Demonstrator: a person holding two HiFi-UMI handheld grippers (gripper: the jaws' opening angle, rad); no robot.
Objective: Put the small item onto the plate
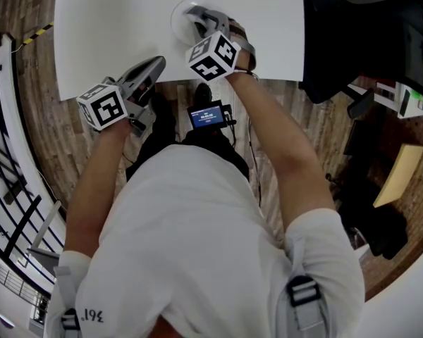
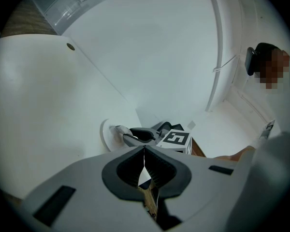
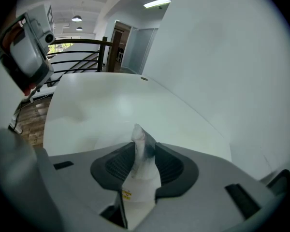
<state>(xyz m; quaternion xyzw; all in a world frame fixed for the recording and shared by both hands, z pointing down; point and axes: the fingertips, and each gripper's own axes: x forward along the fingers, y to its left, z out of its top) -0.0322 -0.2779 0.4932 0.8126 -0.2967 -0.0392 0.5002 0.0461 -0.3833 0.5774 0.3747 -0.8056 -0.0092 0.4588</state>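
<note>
Here we keep the small item point(image 3: 141, 151) pinched upright between the pads of our right tool point(image 1: 196, 20), which tilts down over the plate point(image 1: 175, 18) on the table point(image 1: 106, 27), ready for release. Our left tool point(image 1: 155, 66) waits closed and empty at the table's near edge, out of the way.

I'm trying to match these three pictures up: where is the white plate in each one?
Head view: plate at top centre, under the right tongs.
Left gripper view: left of centre, the right tongs reaching over it.
Right gripper view: cannot tell it from the white table behind the held small item.
Shared landmark: the white table.
</note>
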